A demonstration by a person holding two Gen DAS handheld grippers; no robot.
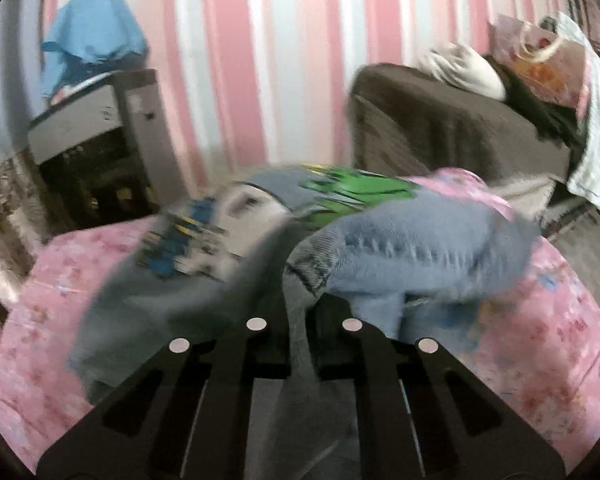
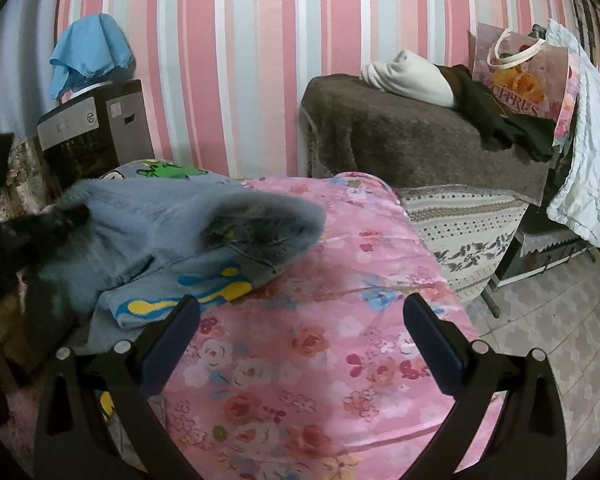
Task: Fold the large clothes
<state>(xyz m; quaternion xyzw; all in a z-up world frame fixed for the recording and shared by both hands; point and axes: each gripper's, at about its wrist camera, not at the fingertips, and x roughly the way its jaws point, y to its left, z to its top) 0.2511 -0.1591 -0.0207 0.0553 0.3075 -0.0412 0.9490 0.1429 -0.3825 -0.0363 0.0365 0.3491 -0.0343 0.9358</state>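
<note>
A grey-blue sweatshirt (image 1: 420, 252) with green, blue and yellow prints lies bunched on the pink floral cloth (image 1: 540, 352) that covers the table. My left gripper (image 1: 302, 312) is shut on a fold of the sweatshirt, which passes between its fingers; the view is blurred. In the right wrist view the sweatshirt (image 2: 168, 240) lies folded over at the left. My right gripper (image 2: 300, 312) is open and empty above the pink cloth (image 2: 320, 360), just right of the garment. The left gripper shows as a dark blur (image 2: 40, 224) at the garment's left edge.
A brown-covered couch (image 2: 400, 140) with a white bundle (image 2: 408, 76), dark clothes and a floral bag (image 2: 524, 84) stands at the right. A grey appliance (image 2: 88, 128) with a blue cloth (image 2: 88, 52) stands at the left. A striped wall is behind. Tiled floor (image 2: 560, 320) lies right of the table.
</note>
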